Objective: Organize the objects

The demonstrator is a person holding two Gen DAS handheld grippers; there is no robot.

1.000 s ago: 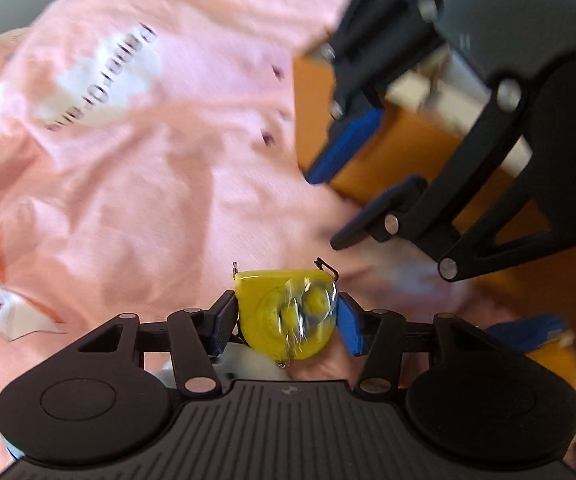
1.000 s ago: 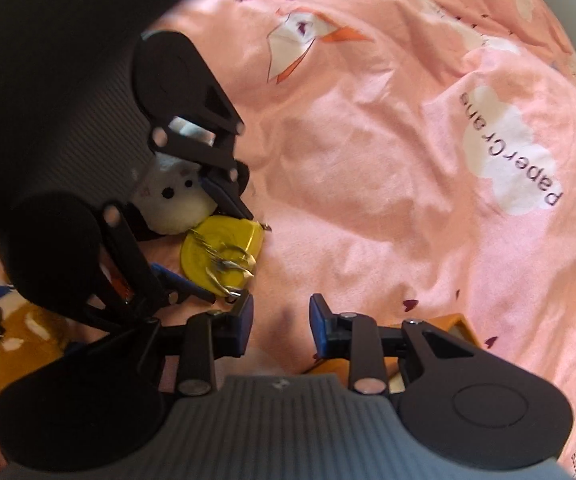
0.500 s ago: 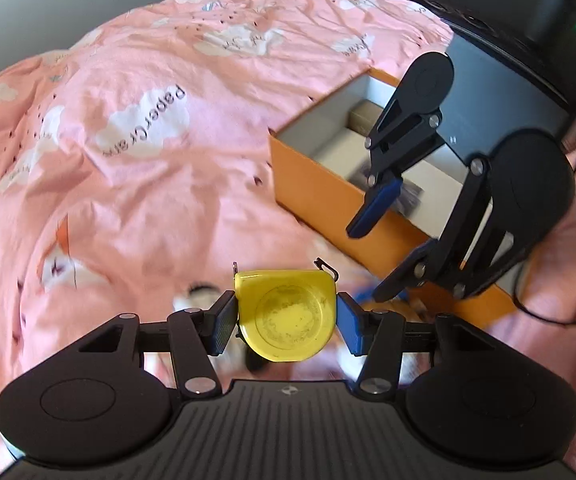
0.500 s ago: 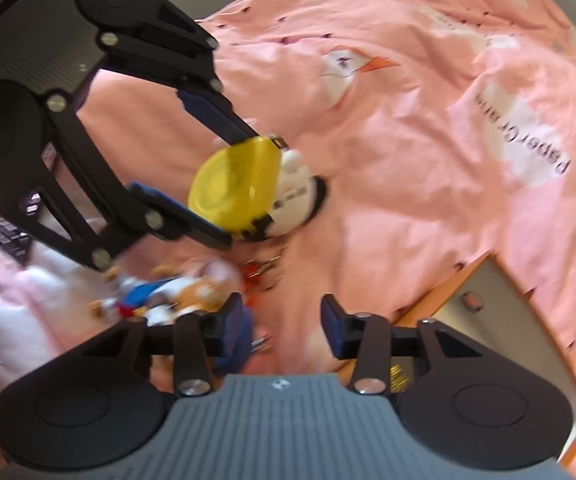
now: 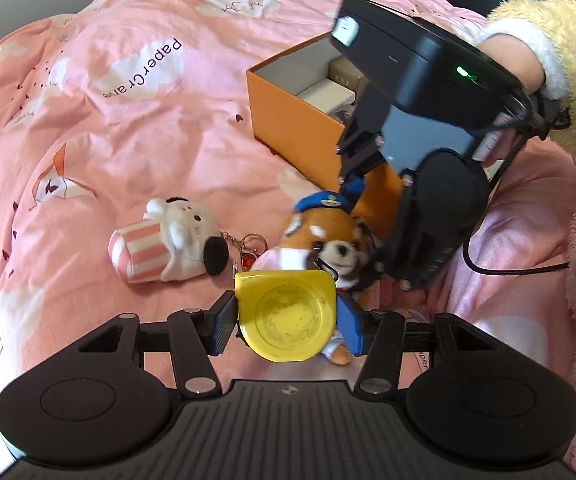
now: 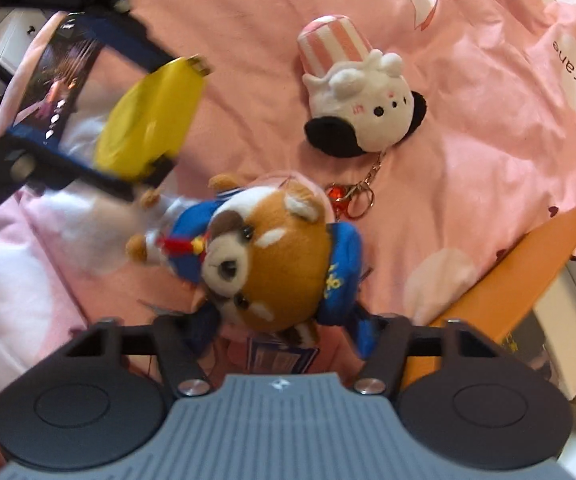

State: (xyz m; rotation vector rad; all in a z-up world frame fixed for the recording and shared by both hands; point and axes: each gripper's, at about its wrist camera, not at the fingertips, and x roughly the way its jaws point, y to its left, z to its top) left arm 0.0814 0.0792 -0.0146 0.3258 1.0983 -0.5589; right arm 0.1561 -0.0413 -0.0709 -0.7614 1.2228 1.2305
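My left gripper (image 5: 286, 320) is shut on a yellow tape-measure-like case (image 5: 288, 316), held above the pink bedspread; the right wrist view shows the same case (image 6: 148, 120) at upper left. A red panda plush (image 6: 272, 264) in blue cap and jacket lies on the bed. My right gripper (image 6: 284, 330) points down over it; its jaws are opening, with the plush's head between the fingers. In the left wrist view the panda (image 5: 319, 240) lies just beyond the yellow case. A white plush in a pink striped cup (image 5: 168, 240) lies to its left.
An open orange box (image 5: 288, 120) with small cartons inside stands behind the plushes, also at the right edge as the box (image 6: 507, 280). A key ring clasp (image 6: 351, 196) trails from the white plush. A fluffy yellow sleeve (image 5: 547, 60) holds the right gripper.
The left gripper has lifted the yellow case away from the bed. The right gripper has swung from the box over to the panda plush, and its fingers have spread wider.
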